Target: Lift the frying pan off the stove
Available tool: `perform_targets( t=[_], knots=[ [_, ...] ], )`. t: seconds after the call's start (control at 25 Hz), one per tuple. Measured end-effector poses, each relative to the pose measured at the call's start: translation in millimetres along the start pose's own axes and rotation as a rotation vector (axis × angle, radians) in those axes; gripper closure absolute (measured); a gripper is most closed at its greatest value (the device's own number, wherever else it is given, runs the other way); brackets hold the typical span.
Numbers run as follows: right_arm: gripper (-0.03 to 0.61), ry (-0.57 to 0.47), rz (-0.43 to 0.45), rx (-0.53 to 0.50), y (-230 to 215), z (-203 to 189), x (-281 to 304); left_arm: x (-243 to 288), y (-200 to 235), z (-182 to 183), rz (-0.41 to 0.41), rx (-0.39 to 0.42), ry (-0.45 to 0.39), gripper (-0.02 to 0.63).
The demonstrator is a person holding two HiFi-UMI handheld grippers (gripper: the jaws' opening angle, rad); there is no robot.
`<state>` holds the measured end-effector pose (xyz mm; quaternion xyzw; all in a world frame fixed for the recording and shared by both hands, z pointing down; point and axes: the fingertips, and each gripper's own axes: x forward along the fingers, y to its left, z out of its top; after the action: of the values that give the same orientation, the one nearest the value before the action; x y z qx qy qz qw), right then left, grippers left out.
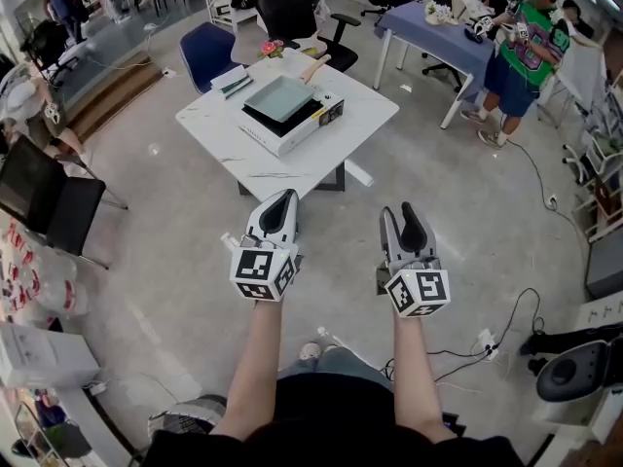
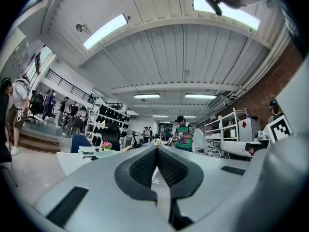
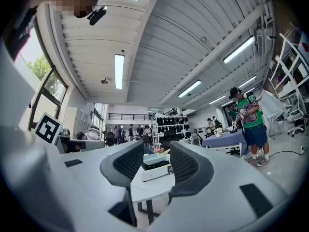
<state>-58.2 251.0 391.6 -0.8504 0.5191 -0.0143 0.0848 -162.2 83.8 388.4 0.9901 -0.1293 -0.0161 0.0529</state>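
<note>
Frying pan [image 1: 279,98]: square, pale green, shallow, sits on the stove [image 1: 282,136] mid-top of the white table [image 1: 263,169]. It reads as stiff metal, probably moderate weight, with a slick rim. The best hold is likely the wooden handle [image 1: 315,68], which sticks out toward the table's far edge. The pan looks empty as far as I can see.

A black office chair [image 1: 288,8] and a blue chair [image 1: 206,53] stand at the table's far side. Notebooks [image 1: 232,81] lie on top just beside the stove, and small pink flowers [image 1: 272,48] sit at the far edge.

The handle points away, so stove and pan body stand between it and the grippers. Both grippers are well short of the table's near edge. The left gripper [image 1: 284,198] has its jaws pressed together and is empty. The right gripper [image 1: 401,210] has its jaws spread with nothing between them.
</note>
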Motion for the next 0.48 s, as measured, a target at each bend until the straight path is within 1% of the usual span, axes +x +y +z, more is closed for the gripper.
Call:
perform_targets(
  t=[0.24, 0.48],
  knots=[
    [0.413, 0.001, -0.008, 0.006, -0.8, -8.3, 5.0, 3.4, 9.3, -4.4, -0.007, 0.008, 0.002, 0.597],
    [0.411, 0.001, -0.012, 0.013, -8.5, -9.5, 18.7, 12.0, 22.8, -2.1, 0.003, 0.013, -0.004, 0.598]
  ],
)
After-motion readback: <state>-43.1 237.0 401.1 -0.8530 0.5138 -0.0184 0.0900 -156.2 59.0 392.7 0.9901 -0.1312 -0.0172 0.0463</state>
